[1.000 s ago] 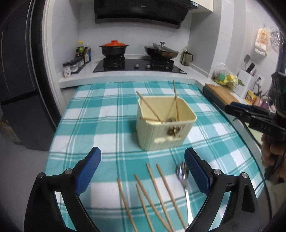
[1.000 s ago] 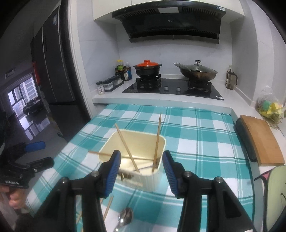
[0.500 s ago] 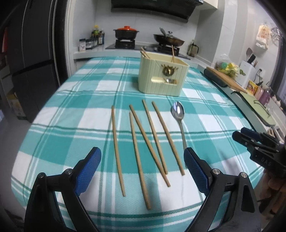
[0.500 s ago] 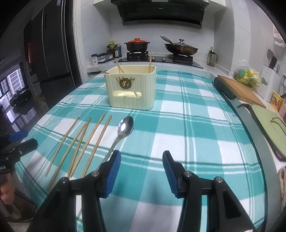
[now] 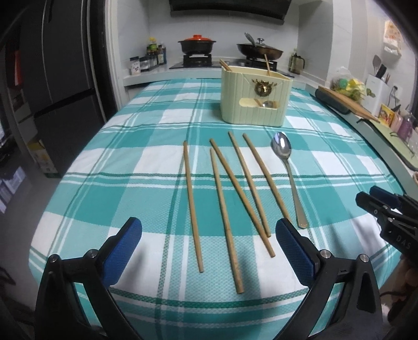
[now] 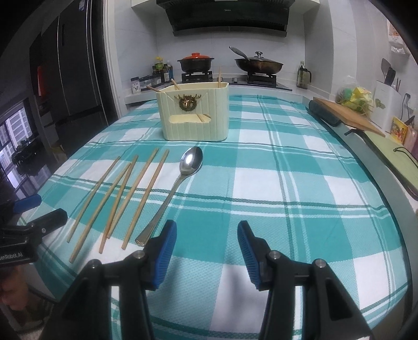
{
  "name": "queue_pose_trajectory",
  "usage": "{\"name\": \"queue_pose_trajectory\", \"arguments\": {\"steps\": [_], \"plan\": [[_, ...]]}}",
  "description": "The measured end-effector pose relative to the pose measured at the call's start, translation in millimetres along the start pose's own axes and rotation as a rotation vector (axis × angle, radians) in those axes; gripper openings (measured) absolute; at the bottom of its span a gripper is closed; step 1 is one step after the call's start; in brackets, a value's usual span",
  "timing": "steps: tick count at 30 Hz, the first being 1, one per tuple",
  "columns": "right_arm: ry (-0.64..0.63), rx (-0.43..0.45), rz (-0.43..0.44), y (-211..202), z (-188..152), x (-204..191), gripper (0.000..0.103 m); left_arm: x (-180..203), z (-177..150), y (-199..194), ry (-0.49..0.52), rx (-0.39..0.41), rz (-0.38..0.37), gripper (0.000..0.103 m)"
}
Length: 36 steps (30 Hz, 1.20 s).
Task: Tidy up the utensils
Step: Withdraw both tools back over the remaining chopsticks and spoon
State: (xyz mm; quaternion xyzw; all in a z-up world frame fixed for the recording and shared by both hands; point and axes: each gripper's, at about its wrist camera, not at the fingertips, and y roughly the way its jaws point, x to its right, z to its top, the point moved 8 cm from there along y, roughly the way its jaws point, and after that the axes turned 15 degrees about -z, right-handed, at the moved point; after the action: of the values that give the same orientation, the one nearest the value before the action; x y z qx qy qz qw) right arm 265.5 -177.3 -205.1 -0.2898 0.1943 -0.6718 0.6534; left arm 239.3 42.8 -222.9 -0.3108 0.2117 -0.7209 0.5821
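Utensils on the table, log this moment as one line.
left gripper: open, empty | right gripper: open, empty | five chopsticks, spoon: loose on tablecloth | holder: has chopsticks

White tiled walls (image 6: pixel 339 52), a black range hood (image 6: pixel 230 23), and a dark fridge (image 5: pixel 65 78) surround the teal-checked table (image 6: pixel 300 183).

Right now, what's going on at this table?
A person holds a claw in each hand over a teal checked tablecloth, tidying utensils into a cream holder. The left claw and right claw are both open and empty, hovering near the table's front edge. Five loose chopsticks and a metal spoon lie on the cloth in front of the holder. A few chopsticks already stand in the holder. Nothing is being gripped.
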Motion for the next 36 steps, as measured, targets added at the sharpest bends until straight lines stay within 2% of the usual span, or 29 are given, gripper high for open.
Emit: {"name": "queue_pose_trajectory", "arguments": {"steps": [7, 26, 33, 36], "plan": [[-0.010, -0.036, 0.000, 9, -5, -9, 0.049, -15, -4, 5, -0.072, -0.018, -0.057, 0.102], [-0.011, -0.064, -0.018, 23, -4, -16, 0.049, -54, -12, 13, -0.186, -0.039, 0.003, 0.102], [-0.043, -0.086, 0.037, 32, 12, -36, 0.048, -72, -9, 16, -0.201, -0.054, 0.053, 0.102], [-0.072, -0.091, 0.058, 45, 26, -51, 0.043, -79, -5, 18, -0.199, -0.061, 0.077, 0.102]]}}
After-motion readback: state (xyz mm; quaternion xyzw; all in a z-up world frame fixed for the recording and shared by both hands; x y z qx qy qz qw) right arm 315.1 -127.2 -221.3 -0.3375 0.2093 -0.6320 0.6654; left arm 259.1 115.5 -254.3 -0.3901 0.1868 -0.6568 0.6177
